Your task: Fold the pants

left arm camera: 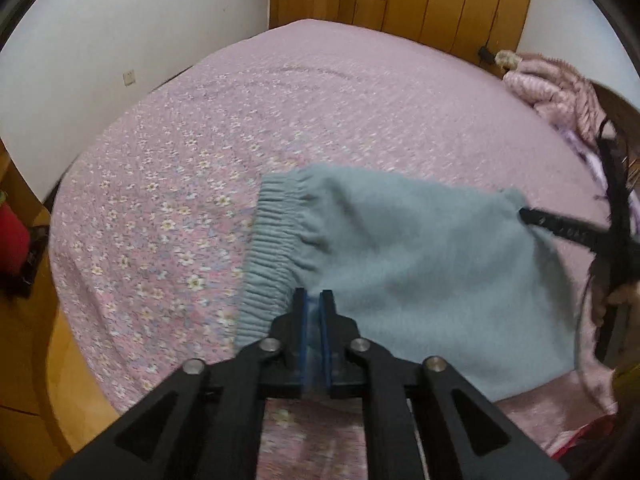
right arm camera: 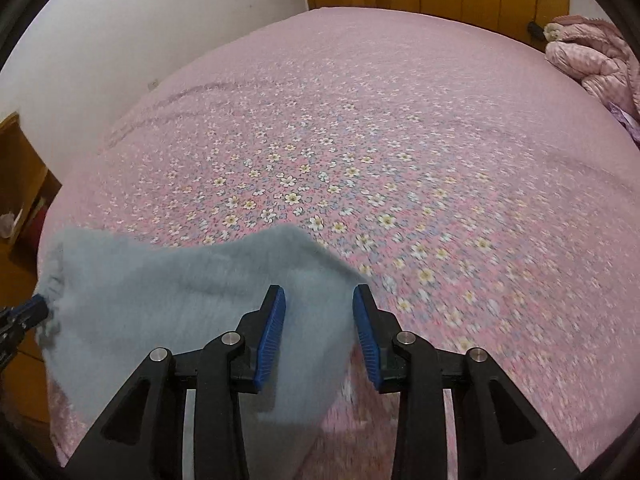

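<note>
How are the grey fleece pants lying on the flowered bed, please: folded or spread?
Folded: the grey fleece pants form one compact panel beside the elastic waistband.

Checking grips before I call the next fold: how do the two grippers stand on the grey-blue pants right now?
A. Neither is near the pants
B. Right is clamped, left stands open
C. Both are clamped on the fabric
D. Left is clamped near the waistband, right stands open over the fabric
D: the left gripper has its pads pinched on the pants beside the elastic waistband, while the right gripper shows a clear gap between its pads.

Grey pants (right arm camera: 192, 300) blurred, draped over floral bed (right arm camera: 360, 140). Right tool (right arm camera: 319, 300) pads apart, cloth between, seemingly unpinched. Left tool (right arm camera: 28, 312) at waistband.
</note>
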